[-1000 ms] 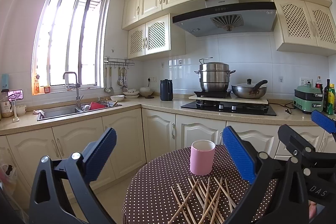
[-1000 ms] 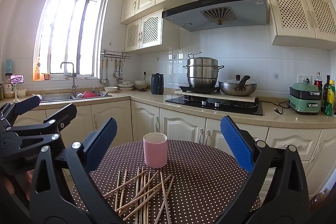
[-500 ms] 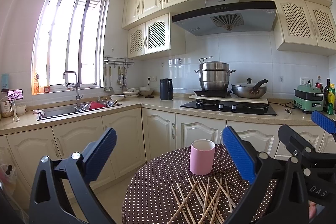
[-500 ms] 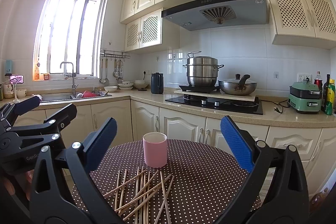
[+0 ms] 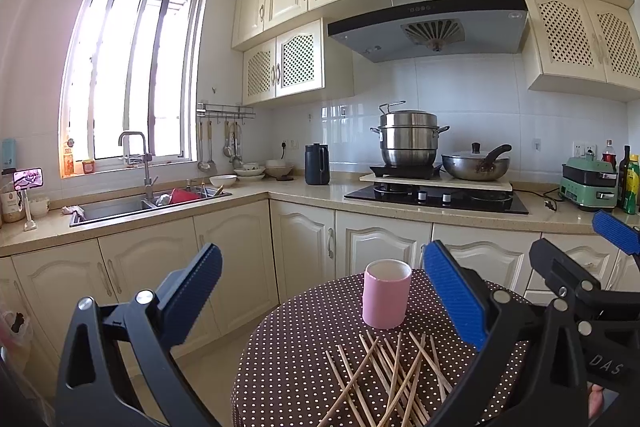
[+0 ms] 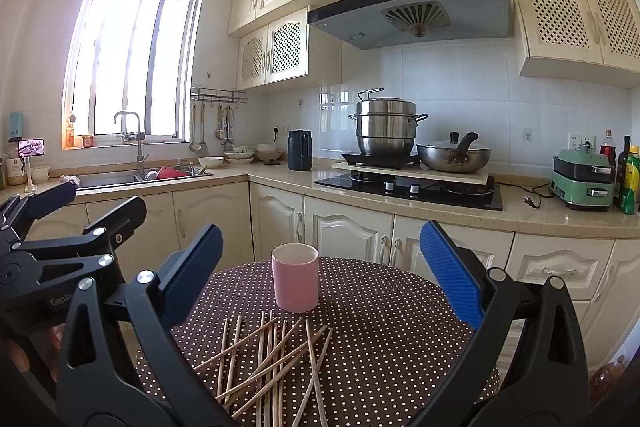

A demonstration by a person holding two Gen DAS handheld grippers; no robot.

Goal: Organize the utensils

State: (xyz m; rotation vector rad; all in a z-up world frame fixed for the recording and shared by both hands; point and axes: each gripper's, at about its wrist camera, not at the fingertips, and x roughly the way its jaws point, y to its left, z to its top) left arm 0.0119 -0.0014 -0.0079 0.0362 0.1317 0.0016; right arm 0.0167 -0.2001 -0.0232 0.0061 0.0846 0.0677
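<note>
Several wooden chopsticks (image 5: 384, 375) lie crossed in a loose pile on a round table with a brown polka-dot cloth (image 5: 304, 339). A pink cup (image 5: 386, 294) stands upright just behind the pile. In the right wrist view the chopsticks (image 6: 268, 359) and the cup (image 6: 295, 277) show the same way. My left gripper (image 5: 324, 295) is open and empty, held above the table's left side. My right gripper (image 6: 320, 271) is open and empty, above the near table, with the cup seen between its fingers. The left gripper's body (image 6: 60, 251) shows at the right wrist view's left edge.
Cream kitchen cabinets (image 5: 240, 267) and a counter run behind the table. A sink (image 5: 120, 207) is at the left, a stove with a steamer pot (image 5: 408, 139) and a wok (image 5: 476, 165) in the middle, a green appliance (image 5: 588, 187) at the right.
</note>
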